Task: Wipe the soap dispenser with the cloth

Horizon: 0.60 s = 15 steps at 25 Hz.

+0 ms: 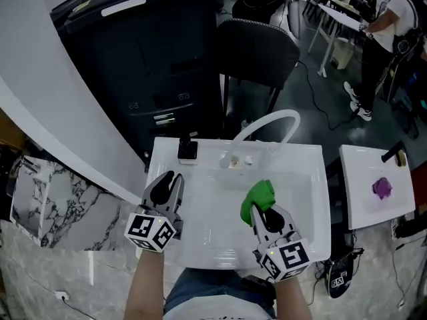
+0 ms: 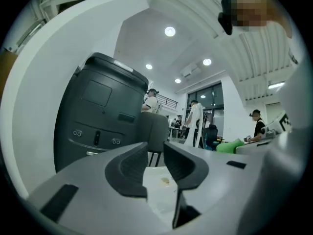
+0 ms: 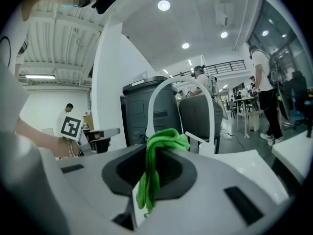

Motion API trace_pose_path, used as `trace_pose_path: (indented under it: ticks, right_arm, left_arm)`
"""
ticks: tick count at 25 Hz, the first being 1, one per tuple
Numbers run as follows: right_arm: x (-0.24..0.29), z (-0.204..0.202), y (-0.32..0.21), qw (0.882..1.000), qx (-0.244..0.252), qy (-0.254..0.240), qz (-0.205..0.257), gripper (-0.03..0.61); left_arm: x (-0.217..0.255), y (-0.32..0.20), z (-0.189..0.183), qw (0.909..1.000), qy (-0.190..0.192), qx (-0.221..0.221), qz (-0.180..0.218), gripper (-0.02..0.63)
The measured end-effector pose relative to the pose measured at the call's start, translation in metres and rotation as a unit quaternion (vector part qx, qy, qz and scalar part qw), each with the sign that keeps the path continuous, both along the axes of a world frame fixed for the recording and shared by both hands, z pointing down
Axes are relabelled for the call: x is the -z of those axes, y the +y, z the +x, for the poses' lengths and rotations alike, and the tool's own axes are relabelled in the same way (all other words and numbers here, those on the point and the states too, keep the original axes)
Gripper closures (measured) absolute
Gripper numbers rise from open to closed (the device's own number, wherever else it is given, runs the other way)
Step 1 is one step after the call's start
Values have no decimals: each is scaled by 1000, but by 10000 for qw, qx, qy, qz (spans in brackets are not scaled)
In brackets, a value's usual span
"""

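A black soap dispenser [image 1: 187, 151] stands on the back left corner of the white sink [image 1: 313, 172]. My left gripper [image 1: 168, 185] hovers just in front of it over the sink's left rim. In the left gripper view this gripper [image 2: 155, 154] shows a narrow gap between its jaws, with nothing in it. My right gripper [image 1: 264, 213] is over the basin's right half, shut on a green cloth [image 1: 259, 196]. In the right gripper view the cloth [image 3: 164, 140] bunches above the jaws, and a tail hangs down between them. The cloth [image 2: 230, 146] also shows at the right of the left gripper view.
A white arched faucet [image 1: 267, 122] rises at the sink's back middle. Behind the sink stand a tall black cabinet [image 1: 147, 59] and a black chair [image 1: 257, 52]. A second white basin [image 1: 363, 205] with a purple cloth [image 1: 381, 187] is on the right. A person [image 1: 387, 25] stands far right.
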State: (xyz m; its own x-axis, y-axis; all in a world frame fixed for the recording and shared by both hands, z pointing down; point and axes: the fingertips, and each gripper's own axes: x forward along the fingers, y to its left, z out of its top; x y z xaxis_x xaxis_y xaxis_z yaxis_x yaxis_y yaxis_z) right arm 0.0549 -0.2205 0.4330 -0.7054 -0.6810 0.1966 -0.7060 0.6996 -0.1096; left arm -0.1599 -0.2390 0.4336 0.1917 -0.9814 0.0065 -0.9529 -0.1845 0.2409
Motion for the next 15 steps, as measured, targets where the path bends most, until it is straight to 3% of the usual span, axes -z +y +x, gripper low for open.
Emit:
trace_pose_path:
  ticks: [2,4,15]
  right_arm:
    - [-2,3,-8,9999,-136,64,-57,531]
    - [-5,5,-13,9996,-233,119,-116,531]
    - [-46,-11,-30,9959,-404,574,-564,529]
  left_arm:
    - [-10,-15,-1,9998,-97,-93,-121,423]
    - [-22,-31,-4,9991,-323,-169,-227,374]
    - [-79,-115,-26,9892,-1254,-382,-650,375]
